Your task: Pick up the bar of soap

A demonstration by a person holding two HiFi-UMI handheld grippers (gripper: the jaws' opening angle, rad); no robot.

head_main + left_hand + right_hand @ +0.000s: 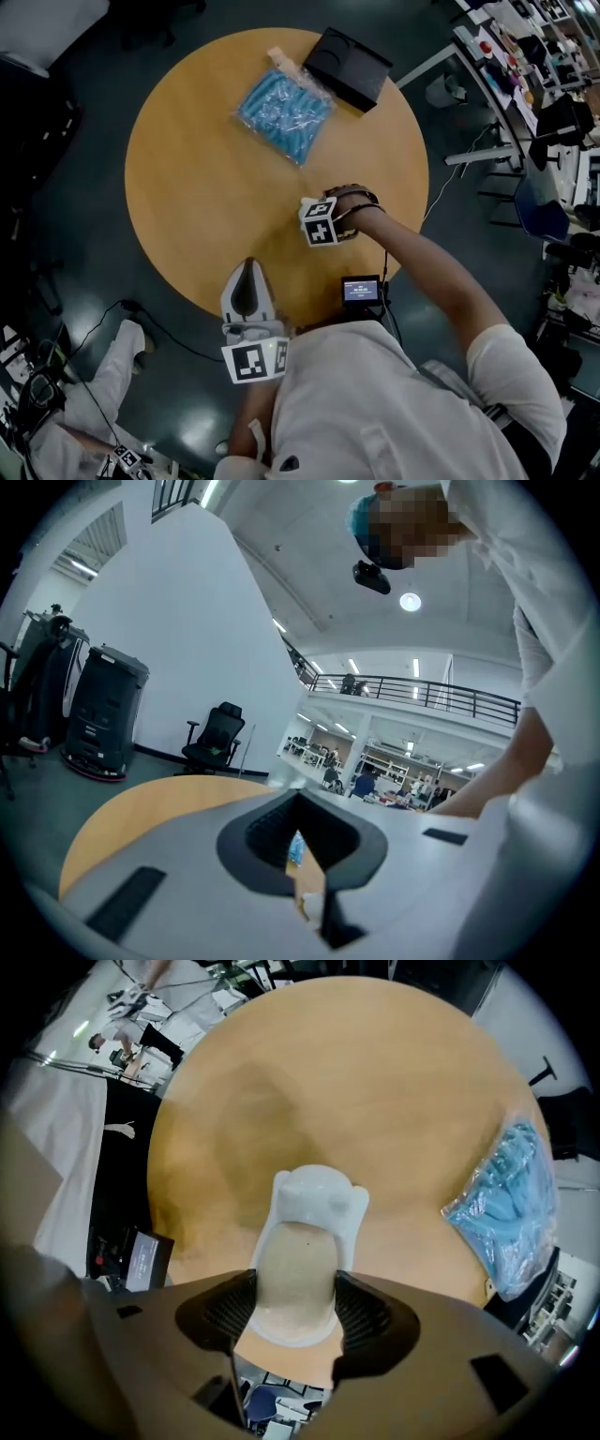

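Observation:
A beige bar of soap (295, 1274) lies in a white soap dish (314, 1194) on the round wooden table (206, 187). In the right gripper view my right gripper (295, 1290) stands open over the dish, with one dark pad on each side of the bar. In the head view the right gripper (321, 223) is at the table's right near side, and its marker cube and the hand hide the soap. My left gripper (248, 286) rests at the table's near edge, shut, with nothing in it. The left gripper view (300, 855) looks up across the table into the room.
A clear bag of blue items (284, 105) lies at the far side of the table, with a black box (347, 67) beside it at the rim. A small screen device (361, 290) sits by the near edge. A person's leg (103, 375) is at the lower left.

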